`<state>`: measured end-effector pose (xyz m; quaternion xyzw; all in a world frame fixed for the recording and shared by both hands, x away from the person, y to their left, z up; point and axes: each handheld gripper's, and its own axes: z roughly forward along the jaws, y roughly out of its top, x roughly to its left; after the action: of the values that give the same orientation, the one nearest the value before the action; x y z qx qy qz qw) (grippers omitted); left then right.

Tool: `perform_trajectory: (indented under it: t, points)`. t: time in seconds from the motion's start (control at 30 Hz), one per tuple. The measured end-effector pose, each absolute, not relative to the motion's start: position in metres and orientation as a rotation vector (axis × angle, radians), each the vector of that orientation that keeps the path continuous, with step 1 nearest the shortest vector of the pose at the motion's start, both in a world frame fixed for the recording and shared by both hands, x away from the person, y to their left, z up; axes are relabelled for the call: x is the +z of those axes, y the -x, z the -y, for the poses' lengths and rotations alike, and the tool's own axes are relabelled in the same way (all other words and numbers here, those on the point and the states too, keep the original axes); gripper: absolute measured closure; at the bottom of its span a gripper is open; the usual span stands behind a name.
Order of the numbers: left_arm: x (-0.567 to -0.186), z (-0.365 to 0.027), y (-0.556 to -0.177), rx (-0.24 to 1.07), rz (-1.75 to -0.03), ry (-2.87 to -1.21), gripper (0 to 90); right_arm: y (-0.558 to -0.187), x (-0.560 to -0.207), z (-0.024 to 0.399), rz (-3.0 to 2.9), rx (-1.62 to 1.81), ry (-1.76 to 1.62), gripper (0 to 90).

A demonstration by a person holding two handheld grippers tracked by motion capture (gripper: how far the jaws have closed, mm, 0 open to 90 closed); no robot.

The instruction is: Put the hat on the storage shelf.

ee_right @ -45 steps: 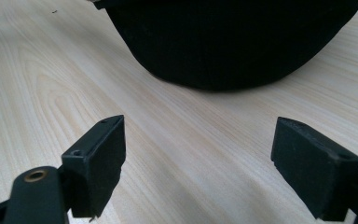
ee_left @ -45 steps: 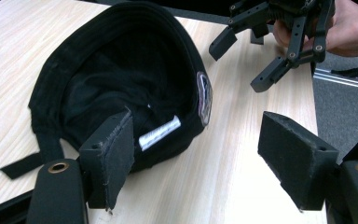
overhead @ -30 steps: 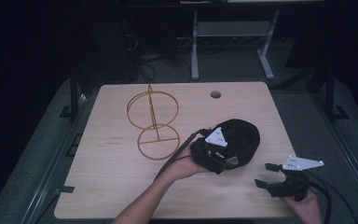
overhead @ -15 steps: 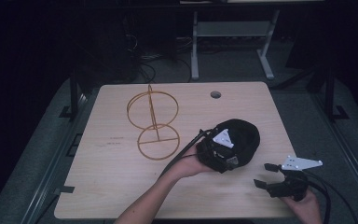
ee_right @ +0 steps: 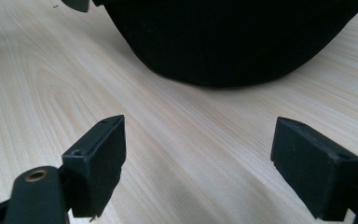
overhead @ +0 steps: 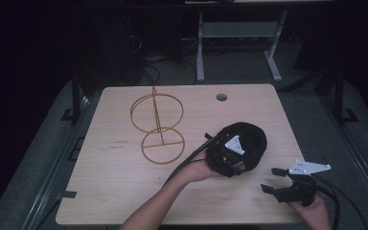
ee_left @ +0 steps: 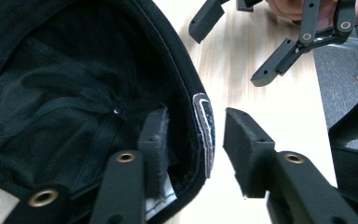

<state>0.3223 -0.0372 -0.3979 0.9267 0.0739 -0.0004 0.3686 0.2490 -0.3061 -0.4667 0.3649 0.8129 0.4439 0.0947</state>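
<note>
Since 1.0 s ago the left hand (overhead: 199,168) and its left gripper (overhead: 231,154) have slid slightly toward the table's right side, deeper over the black cap (overhead: 251,141), while the right gripper (overhead: 274,179) has barely shifted. In the left gripper view the cap (ee_left: 74,93) lies open side up, showing its inner seams and sweatband. The left gripper (ee_left: 191,140) straddles the cap's rim: 1 jaw sits inside against the lining, the other stands outside over bare wood, with a clear gap left between rim and outer jaw, so it is not yet clamped.

On the wooden table (overhead: 124,191) the cap sits right of centre, well in from the near and right edges. The right gripper hangs just beside it near the near-right corner, held by the right hand (overhead: 314,213), jaws spread wide and empty; in the right gripper view (ee_right: 198,158) bare wood lies between them and the cap's (ee_right: 233,37) curved edge is close ahead.

To the left, a gold wire stand (overhead: 158,127) of 2 rings stands well apart from the cap, with open tabletop all around it. A round cable hole (overhead: 222,97) lies near the far edge.
</note>
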Motion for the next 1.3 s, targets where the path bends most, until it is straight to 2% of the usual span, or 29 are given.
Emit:
perform_trajectory:
  t: [0.2,0.47,0.97,1.3]
  points:
    - [-0.399,0.037,-0.323,-0.007,-0.186,-2.384,70.9,-0.248,-0.467,0.305,-2.409,1.315,-1.082,17.6]
    - [-0.399,0.038,-0.322,-0.025,-0.161,-2.395,78.6,-0.248,-0.467,0.306,-2.407,1.311,-1.09,17.6]
    - [-0.393,0.038,-0.321,-0.043,-0.152,-2.382,79.9,-0.247,-0.466,0.305,-2.387,1.319,-1.097,17.2]
    - [-0.375,0.034,-0.321,-0.049,-0.16,-2.331,80.0,-0.245,-0.463,0.306,-2.35,1.359,-1.095,16.1]
